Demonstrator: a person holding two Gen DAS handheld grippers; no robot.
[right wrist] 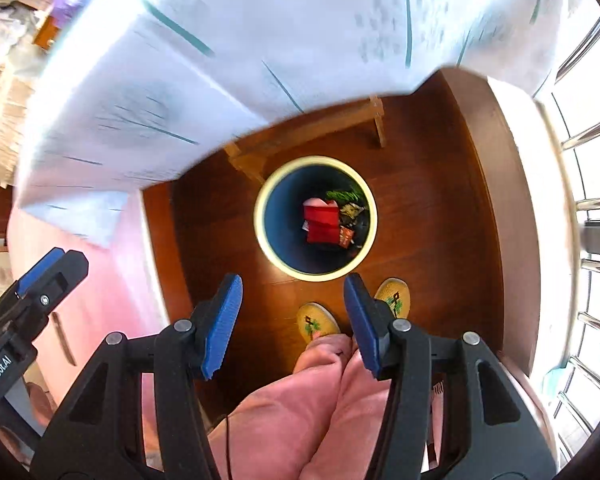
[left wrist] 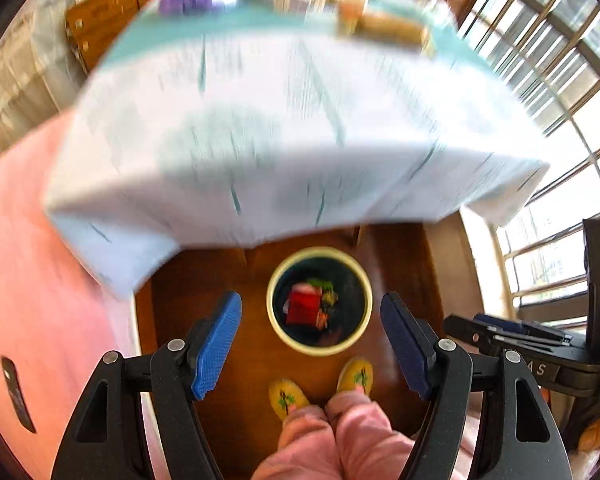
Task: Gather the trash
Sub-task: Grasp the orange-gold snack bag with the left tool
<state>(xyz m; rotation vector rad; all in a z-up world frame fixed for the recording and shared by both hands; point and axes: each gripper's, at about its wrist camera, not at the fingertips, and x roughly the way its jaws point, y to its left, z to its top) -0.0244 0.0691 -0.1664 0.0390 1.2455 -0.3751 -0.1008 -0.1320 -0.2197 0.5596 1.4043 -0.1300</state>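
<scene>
A: What is nearest to the cameras?

B: The left gripper (left wrist: 311, 344) with its blue pads spread wide and nothing between them; the right gripper (right wrist: 293, 322) also has its jaws apart and empty; both point down at the floor. Just below them are a person's pink trousers (right wrist: 324, 396) and two yellow slippers (right wrist: 317, 321) with a small green pattern.

A: And where is the trash?

B: It lies inside the bin (right wrist: 260, 216), a round one with a cream rim and a dark blue inside; it stands on the floor just in front of the slippers; in it I see a red packet (right wrist: 321, 220), something green (right wrist: 342, 195) and a few small wrappers which are too blurred to name.

A: What about the floor and the room?

B: The floor (right wrist: 428, 208) is dark brown polished wood; to the left is a pink surface (left wrist: 32, 264); above the bin hangs a white tablecloth (left wrist: 284, 128) with thin teal lines, and a wooden table leg (right wrist: 300, 132) shows under it; on the table top are blurred things, one purple; far right there are large windows (left wrist: 560, 92) with many bars, very bright; far left stands a wooden cabinet (left wrist: 104, 16).
</scene>
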